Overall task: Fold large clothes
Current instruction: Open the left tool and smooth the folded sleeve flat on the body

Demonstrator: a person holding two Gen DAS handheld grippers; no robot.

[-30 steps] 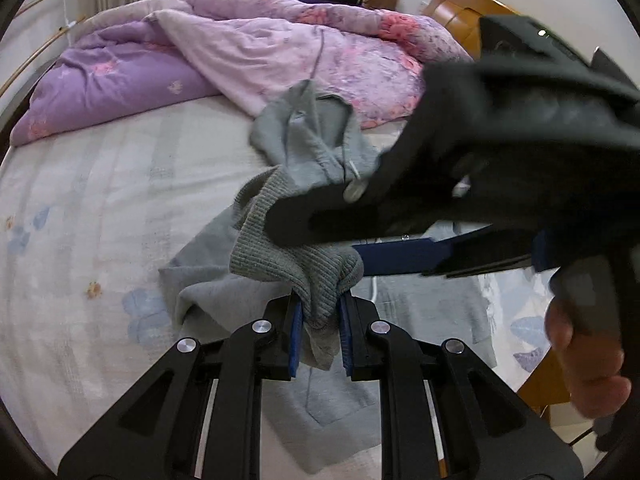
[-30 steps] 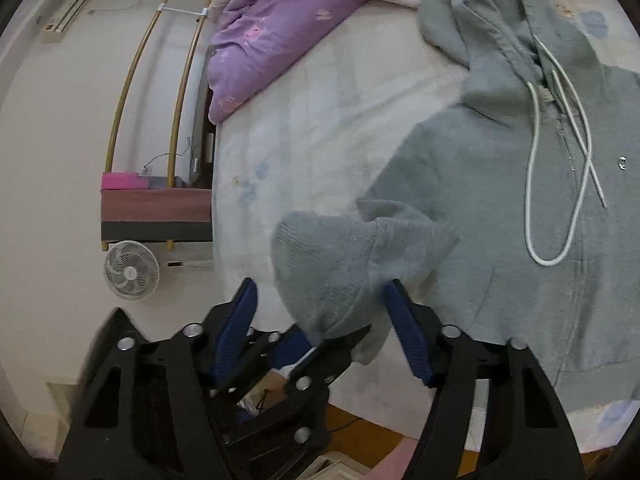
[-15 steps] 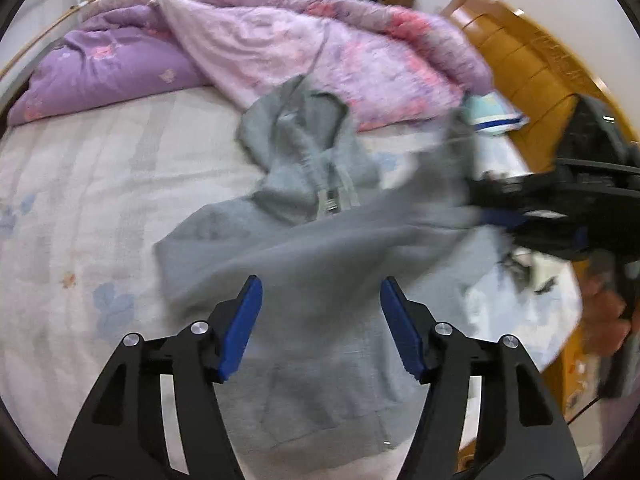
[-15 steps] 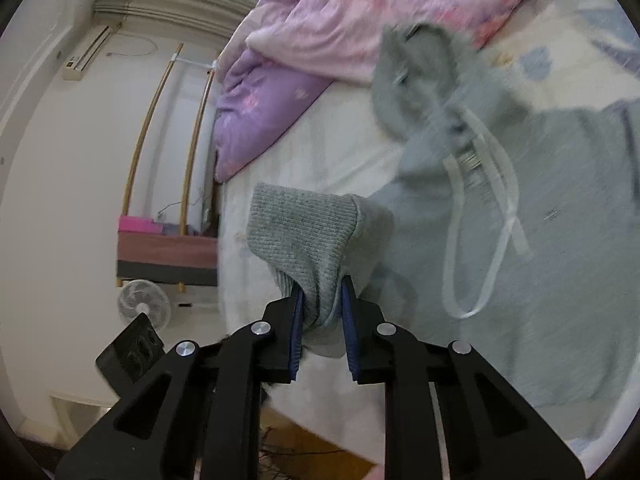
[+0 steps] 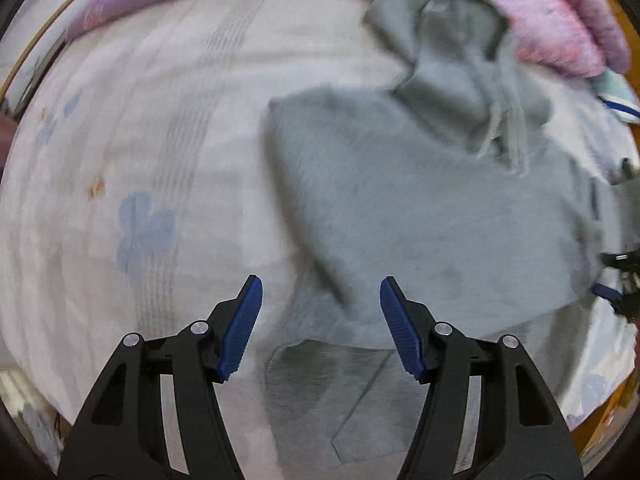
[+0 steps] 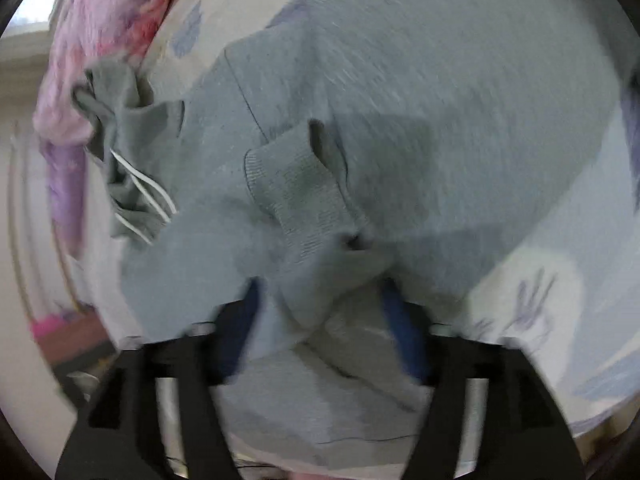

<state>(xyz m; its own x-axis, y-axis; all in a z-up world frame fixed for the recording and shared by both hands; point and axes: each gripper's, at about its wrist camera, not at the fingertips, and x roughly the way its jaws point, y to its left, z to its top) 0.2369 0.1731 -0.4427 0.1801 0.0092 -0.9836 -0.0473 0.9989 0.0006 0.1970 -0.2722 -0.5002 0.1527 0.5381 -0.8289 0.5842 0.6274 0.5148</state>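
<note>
Pale flowered bedsheet (image 5: 152,128) spreads under everything. Nearest, the left gripper (image 5: 321,322) hovers with jaws apart, empty, above the hoodie's (image 5: 420,208) hem by the bed's near edge. The right gripper (image 6: 320,320) has its jaws apart too, the ribbed cuff (image 6: 304,196) loosely draped between them. Farther off, the hood (image 5: 452,52) touches a pink quilt (image 5: 560,12) at the bed's far side.

One grey hoodie (image 5: 432,216) with two white drawstrings (image 6: 148,192), one bed (image 5: 160,120), one pink-purple quilt (image 5: 560,12), and two grippers, each with two blue-padded fingers (image 5: 240,328).
</note>
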